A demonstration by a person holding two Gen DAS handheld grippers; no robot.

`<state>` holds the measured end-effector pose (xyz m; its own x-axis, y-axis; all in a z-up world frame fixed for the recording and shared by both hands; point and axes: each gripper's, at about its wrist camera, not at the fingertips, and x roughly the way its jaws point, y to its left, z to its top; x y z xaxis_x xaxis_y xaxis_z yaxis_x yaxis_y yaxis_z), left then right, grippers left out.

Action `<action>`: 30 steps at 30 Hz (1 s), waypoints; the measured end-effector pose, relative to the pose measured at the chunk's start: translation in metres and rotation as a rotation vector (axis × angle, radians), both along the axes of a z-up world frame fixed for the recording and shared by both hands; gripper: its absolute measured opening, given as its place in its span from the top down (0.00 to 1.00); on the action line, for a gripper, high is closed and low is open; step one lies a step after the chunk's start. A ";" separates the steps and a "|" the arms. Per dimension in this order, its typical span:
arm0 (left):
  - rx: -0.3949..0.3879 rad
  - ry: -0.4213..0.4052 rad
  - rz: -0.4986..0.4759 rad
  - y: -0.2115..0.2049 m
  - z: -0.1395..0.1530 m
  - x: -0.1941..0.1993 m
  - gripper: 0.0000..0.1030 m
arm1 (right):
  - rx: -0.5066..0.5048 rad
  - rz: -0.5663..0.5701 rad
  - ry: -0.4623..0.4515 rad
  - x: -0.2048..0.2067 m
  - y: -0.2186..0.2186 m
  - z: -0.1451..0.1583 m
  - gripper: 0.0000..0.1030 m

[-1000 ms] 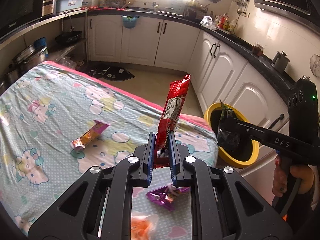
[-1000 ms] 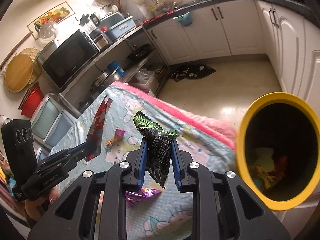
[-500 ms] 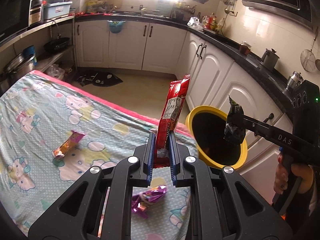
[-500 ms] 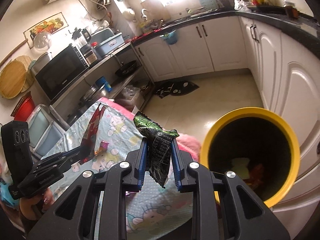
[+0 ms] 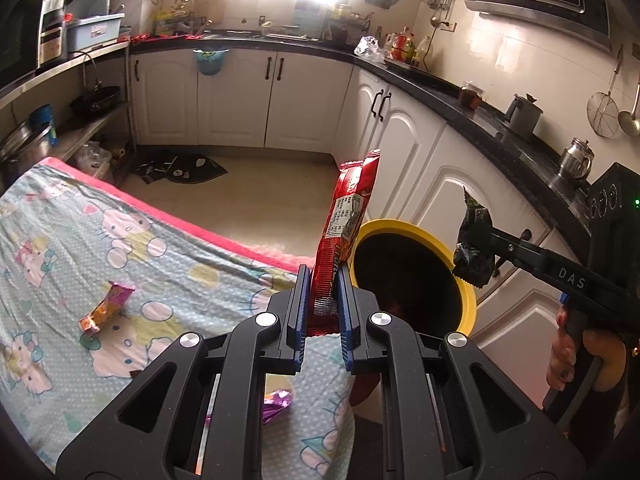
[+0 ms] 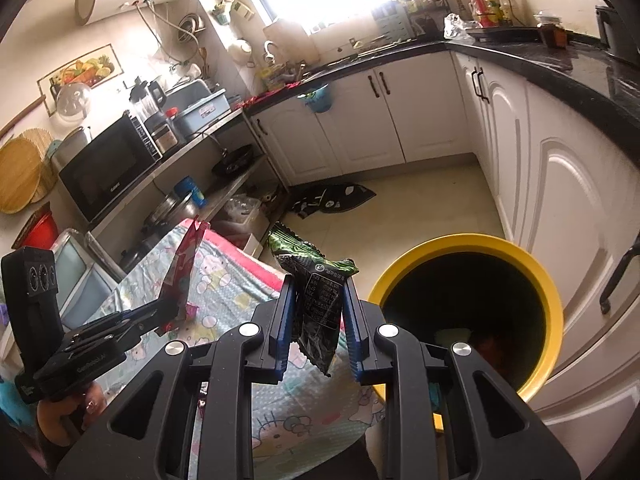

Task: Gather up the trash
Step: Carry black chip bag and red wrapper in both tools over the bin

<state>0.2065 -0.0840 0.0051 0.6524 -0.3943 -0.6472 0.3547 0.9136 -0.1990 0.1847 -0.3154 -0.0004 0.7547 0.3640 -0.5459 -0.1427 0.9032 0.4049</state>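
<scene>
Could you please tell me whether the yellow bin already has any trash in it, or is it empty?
Not empty. The right wrist view looks down into the yellow bin, and pale and reddish scraps lie at its dark bottom; how full it is cannot be told.

I count two grippers in my hands, one red wrapper point(image 5: 352, 216) and one green wrapper point(image 6: 316, 296) held, two more wrappers on the table, orange point(image 5: 106, 306) and purple point(image 5: 276, 402), and one yellow bin point(image 5: 466, 280).
</scene>
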 end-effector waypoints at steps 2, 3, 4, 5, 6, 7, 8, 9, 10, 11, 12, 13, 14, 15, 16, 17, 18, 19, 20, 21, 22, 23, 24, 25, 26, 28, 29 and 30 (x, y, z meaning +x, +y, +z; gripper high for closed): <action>-0.013 -0.002 -0.005 -0.004 0.001 0.001 0.91 | 0.001 -0.014 -0.008 -0.003 -0.004 0.003 0.79; -0.018 -0.002 -0.009 -0.007 0.002 0.001 0.91 | -0.002 -0.021 -0.013 -0.005 -0.007 0.004 0.79; -0.023 -0.003 -0.013 -0.010 0.003 0.001 0.91 | -0.005 -0.026 -0.016 -0.005 -0.009 0.005 0.79; -0.026 -0.006 -0.019 -0.014 0.004 0.002 0.91 | -0.008 -0.033 -0.020 -0.006 -0.011 0.007 0.79; -0.027 -0.010 -0.024 -0.018 0.004 0.002 0.91 | -0.010 -0.041 -0.023 -0.007 -0.013 0.007 0.79; -0.031 -0.012 -0.030 -0.022 0.005 0.003 0.91 | -0.012 -0.049 -0.027 -0.008 -0.016 0.008 0.79; -0.033 -0.014 -0.033 -0.024 0.006 0.003 0.91 | -0.009 -0.056 -0.028 -0.008 -0.019 0.009 0.79; -0.035 -0.016 -0.037 -0.028 0.007 0.004 0.91 | -0.006 -0.064 -0.029 -0.008 -0.024 0.009 0.78; -0.036 -0.017 -0.041 -0.032 0.007 0.005 0.91 | -0.006 -0.070 -0.030 -0.008 -0.026 0.010 0.78; -0.038 -0.019 -0.047 -0.037 0.008 0.006 0.91 | -0.005 -0.076 -0.032 -0.009 -0.029 0.011 0.78; -0.040 -0.020 -0.050 -0.039 0.008 0.007 0.91 | -0.004 -0.081 -0.034 -0.010 -0.031 0.011 0.78; -0.039 -0.022 -0.053 -0.044 0.009 0.008 0.91 | -0.006 -0.090 -0.036 -0.010 -0.033 0.011 0.78; -0.038 -0.024 -0.056 -0.048 0.008 0.010 0.91 | -0.010 -0.099 -0.037 -0.010 -0.036 0.012 0.78; -0.038 -0.024 -0.060 -0.050 0.008 0.011 0.91 | -0.012 -0.105 -0.038 -0.011 -0.038 0.012 0.78; -0.039 -0.023 -0.064 -0.055 0.008 0.013 0.91 | -0.013 -0.114 -0.039 -0.011 -0.040 0.012 0.78; -0.040 -0.021 -0.068 -0.059 0.008 0.014 0.91 | -0.015 -0.122 -0.038 -0.011 -0.043 0.011 0.78; -0.039 -0.021 -0.071 -0.061 0.007 0.015 0.91 | -0.019 -0.127 -0.038 -0.011 -0.045 0.010 0.78; -0.037 -0.020 -0.075 -0.065 0.006 0.016 0.91 | -0.024 -0.136 -0.036 -0.011 -0.047 0.009 0.78; -0.037 -0.018 -0.081 -0.069 0.005 0.017 0.91 | -0.027 -0.142 -0.035 -0.010 -0.049 0.009 0.78; -0.036 -0.016 -0.085 -0.073 0.004 0.019 0.91 | -0.029 -0.149 -0.034 -0.010 -0.051 0.008 0.78; -0.034 -0.013 -0.088 -0.076 0.003 0.020 0.91 | -0.033 -0.158 -0.032 -0.010 -0.053 0.006 0.78; -0.032 -0.009 -0.095 -0.081 0.001 0.022 0.91 | -0.037 -0.167 -0.029 -0.009 -0.055 0.005 0.78; -0.031 -0.007 -0.097 -0.084 0.000 0.022 0.91 | -0.041 -0.176 -0.026 -0.009 -0.057 0.003 0.78; -0.030 -0.004 -0.102 -0.088 -0.002 0.024 0.91 | -0.045 -0.182 -0.023 -0.009 -0.059 0.002 0.78; -0.029 0.000 -0.104 -0.091 -0.004 0.026 0.91 | -0.046 -0.187 -0.020 -0.008 -0.061 0.000 0.78; -0.027 0.008 -0.109 -0.097 -0.007 0.028 0.91 | -0.045 -0.198 -0.010 -0.007 -0.065 -0.005 0.78; -0.025 0.012 -0.112 -0.099 -0.009 0.029 0.91 | -0.044 -0.201 -0.006 -0.007 -0.068 -0.007 0.78; -0.024 0.015 -0.114 -0.100 -0.010 0.029 0.91 | -0.044 -0.204 -0.002 -0.006 -0.070 -0.009 0.78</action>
